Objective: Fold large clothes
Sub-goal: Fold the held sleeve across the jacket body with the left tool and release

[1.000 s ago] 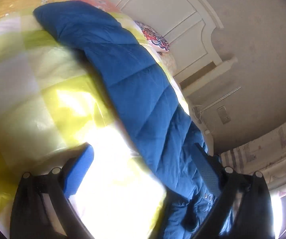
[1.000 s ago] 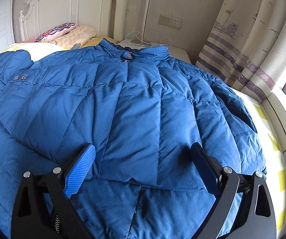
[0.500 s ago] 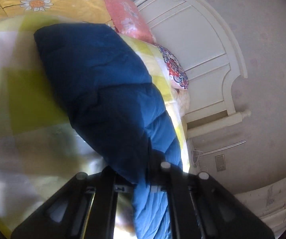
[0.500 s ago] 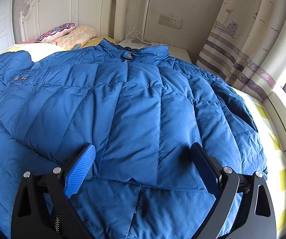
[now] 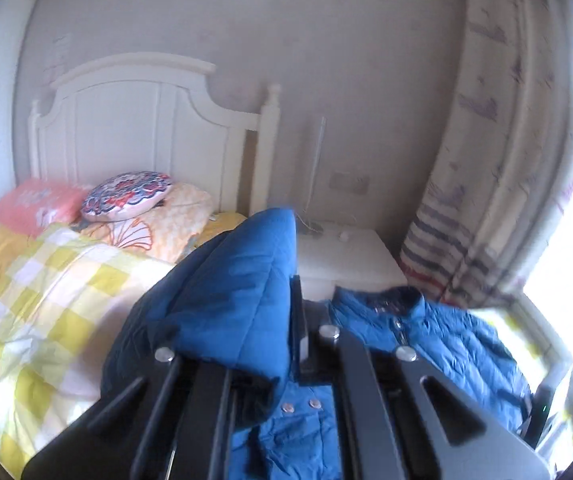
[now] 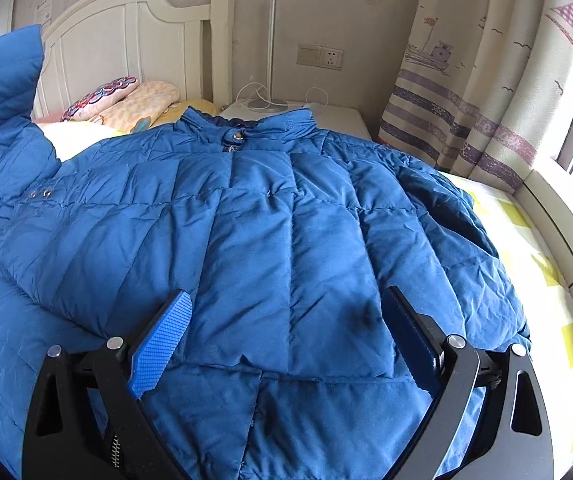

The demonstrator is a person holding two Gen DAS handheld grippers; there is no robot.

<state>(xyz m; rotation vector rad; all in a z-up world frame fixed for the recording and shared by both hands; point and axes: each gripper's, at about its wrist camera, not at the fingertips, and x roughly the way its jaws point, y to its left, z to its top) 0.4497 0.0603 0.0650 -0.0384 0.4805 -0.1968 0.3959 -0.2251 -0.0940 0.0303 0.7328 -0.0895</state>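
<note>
Daylight enters from three o'clock in both views, blowing out to white glare at the window edge. The left wrist view is soft with motion blur throughout; the right wrist view is sharp, with gentle shadows in the quilting of the blue jacket [image 6: 286, 220]. Fisheye curvature bends lines near the dark corners.

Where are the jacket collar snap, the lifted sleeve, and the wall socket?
collar snap [image 6: 238, 135], right wrist view, metal stud.
lifted sleeve [image 5: 242, 292], left wrist view, quilted middle.
wall socket [image 6: 331, 58], right wrist view, plate face.
</note>
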